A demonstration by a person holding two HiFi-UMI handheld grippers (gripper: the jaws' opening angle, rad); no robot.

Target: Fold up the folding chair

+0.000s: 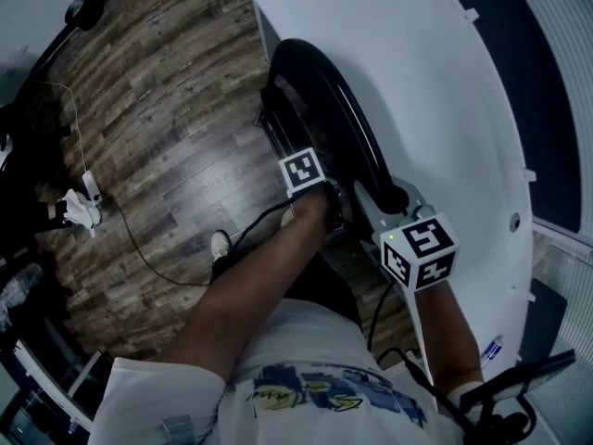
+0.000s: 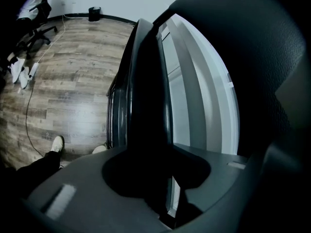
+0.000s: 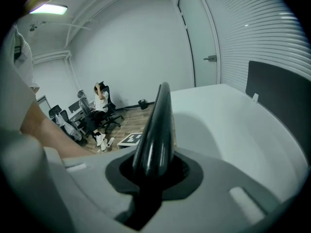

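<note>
step: black tubular folding chair [image 1: 326,91] looked near flat | left gripper [image 2: 156,178] nipped tight on its dark edge [image 2: 146,106] | right gripper [image 3: 150,174] clamped on the glossy tube [image 3: 158,125] | needed: both hands moving together, no twist

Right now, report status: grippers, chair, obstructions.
Left gripper jaws shut on the folding chair. Right gripper jaws shut on its black frame. Chair looks folded flat, close beside the white wall. Cable on the floor, clear of it.
</note>
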